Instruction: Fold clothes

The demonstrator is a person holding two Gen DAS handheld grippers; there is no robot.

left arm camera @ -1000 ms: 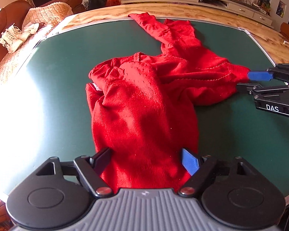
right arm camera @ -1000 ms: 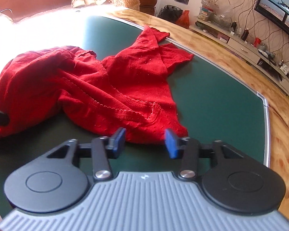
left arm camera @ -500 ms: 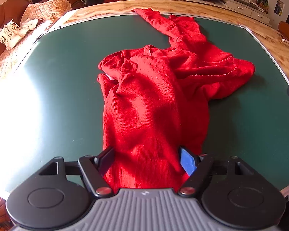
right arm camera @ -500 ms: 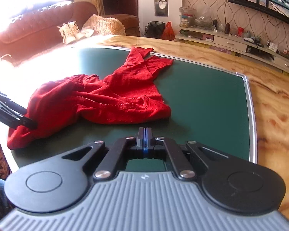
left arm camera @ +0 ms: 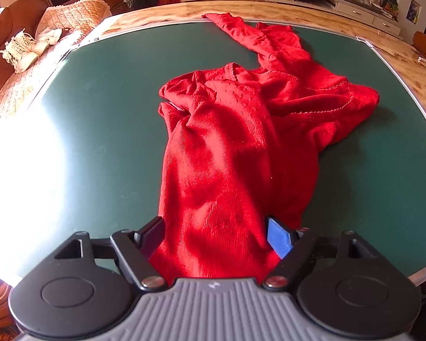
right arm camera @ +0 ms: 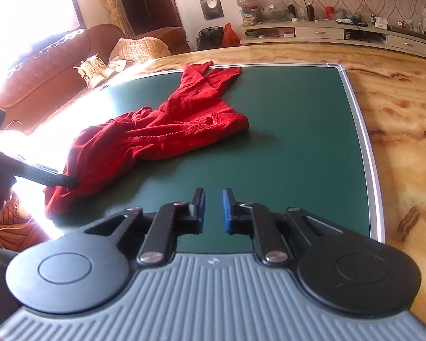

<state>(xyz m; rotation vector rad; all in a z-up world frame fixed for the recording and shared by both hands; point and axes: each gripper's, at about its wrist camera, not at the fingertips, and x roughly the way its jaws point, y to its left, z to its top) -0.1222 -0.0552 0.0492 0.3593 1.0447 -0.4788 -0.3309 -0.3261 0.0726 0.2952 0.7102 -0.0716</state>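
A crumpled red knit sweater lies on the green table top, one sleeve reaching to the far edge. My left gripper is wide open, its fingers on either side of the sweater's near end, which bunches between them. In the right wrist view the sweater lies ahead to the left, and a finger of the left gripper touches its near end. My right gripper is slightly open and empty, above bare table well back from the sweater.
The green top has a metal rim and a wooden border. A brown sofa with white shoes stands at the left. A low cabinet with clutter lines the far wall. Sun glare washes out the table's left side.
My right gripper shut, pulled back and away from the sweater's hem, then opened a little. My left gripper stayed open around the sweater's near end, shifting slightly.
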